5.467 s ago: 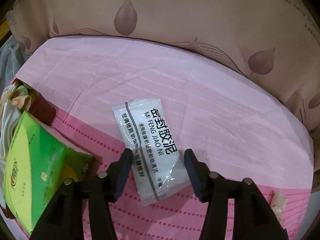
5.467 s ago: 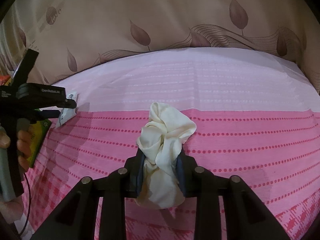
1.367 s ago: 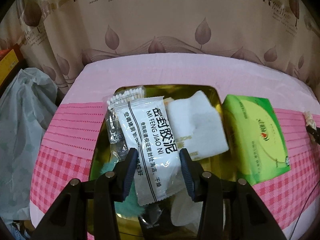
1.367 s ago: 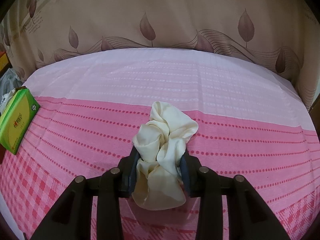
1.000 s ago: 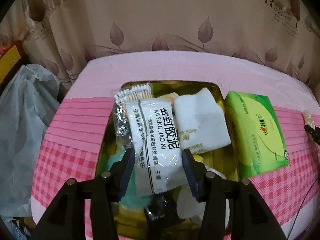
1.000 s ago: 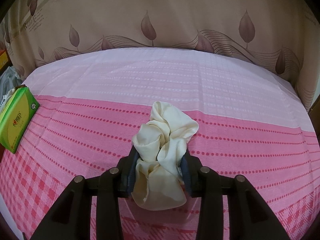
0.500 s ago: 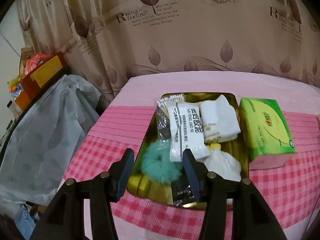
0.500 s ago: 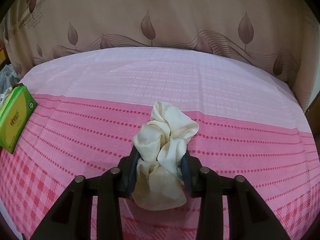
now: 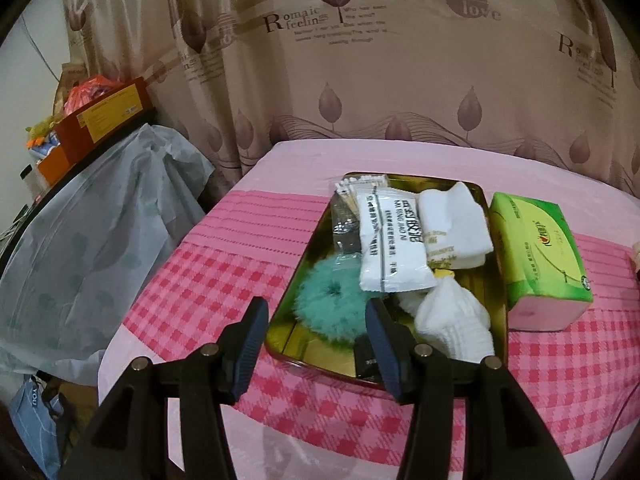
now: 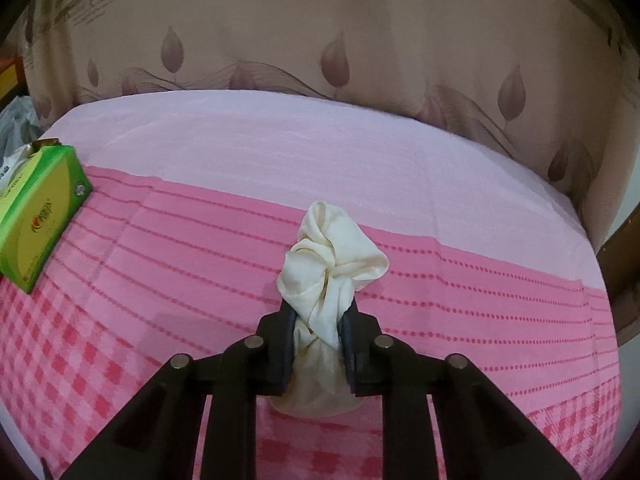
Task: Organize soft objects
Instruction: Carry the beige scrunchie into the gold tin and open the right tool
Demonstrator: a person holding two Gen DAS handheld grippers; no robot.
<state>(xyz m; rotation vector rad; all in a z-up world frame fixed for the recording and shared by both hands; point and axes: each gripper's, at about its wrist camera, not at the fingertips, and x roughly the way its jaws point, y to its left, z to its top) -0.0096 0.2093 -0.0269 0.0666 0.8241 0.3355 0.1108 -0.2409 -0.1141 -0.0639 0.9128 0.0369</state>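
Two tools at work: the right hand-held gripper [image 10: 316,340] has just clenched tighter on the cream scrunchie [image 10: 332,264] over the pink bench [image 10: 160,240]; the left hand-held gripper [image 9: 316,336] hangs released above the gold tray [image 9: 288,332].

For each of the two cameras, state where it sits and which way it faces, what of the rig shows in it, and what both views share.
Left wrist: on the left gripper, looking down along its open, empty fingers at the gold tray holding the white sachet and teal scrunchie.
Right wrist: on the right gripper, looking down along fingers whose jaws have just closed on the cream scrunchie.
Shared: the green tissue pack, pink tablecloth and leaf-print curtain.
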